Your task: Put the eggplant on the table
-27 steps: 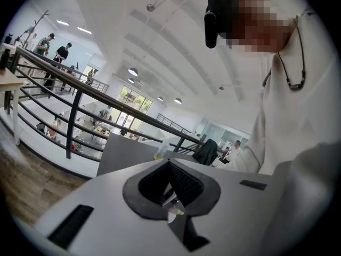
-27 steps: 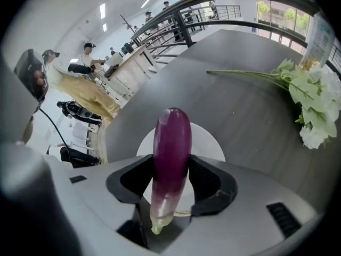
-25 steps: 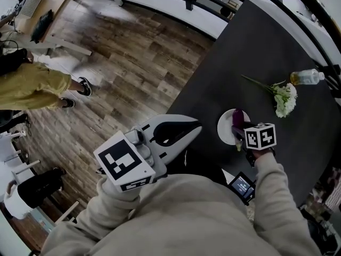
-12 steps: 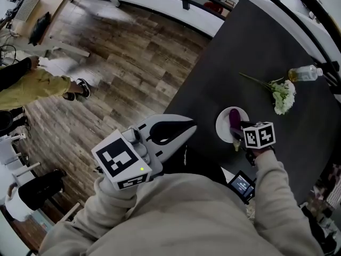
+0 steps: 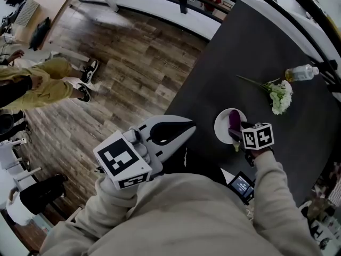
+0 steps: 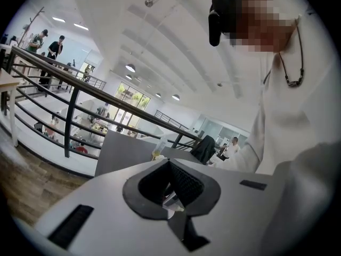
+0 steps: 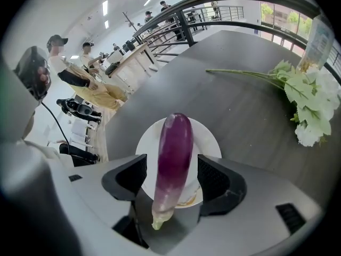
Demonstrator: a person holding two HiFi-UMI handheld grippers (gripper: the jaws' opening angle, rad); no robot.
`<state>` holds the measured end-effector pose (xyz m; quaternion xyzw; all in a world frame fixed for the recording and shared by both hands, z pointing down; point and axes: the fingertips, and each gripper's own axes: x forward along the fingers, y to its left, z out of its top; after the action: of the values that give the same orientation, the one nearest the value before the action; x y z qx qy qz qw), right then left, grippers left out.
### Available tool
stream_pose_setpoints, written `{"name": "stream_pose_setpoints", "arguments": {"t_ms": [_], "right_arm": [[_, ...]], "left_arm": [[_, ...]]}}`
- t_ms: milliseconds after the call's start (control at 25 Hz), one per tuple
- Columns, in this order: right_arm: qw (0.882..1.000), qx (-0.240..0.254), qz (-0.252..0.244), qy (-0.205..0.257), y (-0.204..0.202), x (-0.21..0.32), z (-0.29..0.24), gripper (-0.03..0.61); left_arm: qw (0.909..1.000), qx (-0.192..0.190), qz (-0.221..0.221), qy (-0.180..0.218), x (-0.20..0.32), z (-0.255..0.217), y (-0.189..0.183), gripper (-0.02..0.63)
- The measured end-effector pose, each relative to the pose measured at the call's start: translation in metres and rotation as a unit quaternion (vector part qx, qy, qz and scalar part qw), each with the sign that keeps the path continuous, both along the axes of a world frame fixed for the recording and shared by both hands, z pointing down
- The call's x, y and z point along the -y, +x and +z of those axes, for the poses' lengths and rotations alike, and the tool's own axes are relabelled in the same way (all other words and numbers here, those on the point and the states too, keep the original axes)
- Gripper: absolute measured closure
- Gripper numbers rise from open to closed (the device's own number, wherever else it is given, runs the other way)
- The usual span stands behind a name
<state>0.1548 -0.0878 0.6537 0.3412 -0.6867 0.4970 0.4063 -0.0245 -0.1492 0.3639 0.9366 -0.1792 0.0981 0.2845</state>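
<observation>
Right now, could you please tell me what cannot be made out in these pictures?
- Eggplant underside, whether it rests on the plate: right gripper view, its own body hides it.
- Bottle: right gripper view, partly cut off by the edge; head view, print too small.
- Device screen: head view, too small to read.

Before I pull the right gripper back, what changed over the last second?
The right gripper's jaws have just been opening: the eggplant sits loose between them, gaps on both sides, over the white plate. On the floor, a person in yellow trousers shifted. Left gripper shut, flowers and bottle unchanged.
</observation>
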Motion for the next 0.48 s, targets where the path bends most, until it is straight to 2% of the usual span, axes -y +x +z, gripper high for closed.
{"name": "stream_pose_setpoints", "arguments": {"t_ms": [280,480], "right_arm": [[0.999,0.005,0.042,0.020,0.008,0.003,-0.029,0.295],[0.995,0.022,0.080,0.064,0.030,0.009,-0.093,0.295]], "left_arm": [[0.9992,-0.007,0.031,0.024,0.003,-0.018,0.014,0.609],[0.9970,-0.016,0.062,0.044,0.003,-0.043,0.040,0.609]]}}
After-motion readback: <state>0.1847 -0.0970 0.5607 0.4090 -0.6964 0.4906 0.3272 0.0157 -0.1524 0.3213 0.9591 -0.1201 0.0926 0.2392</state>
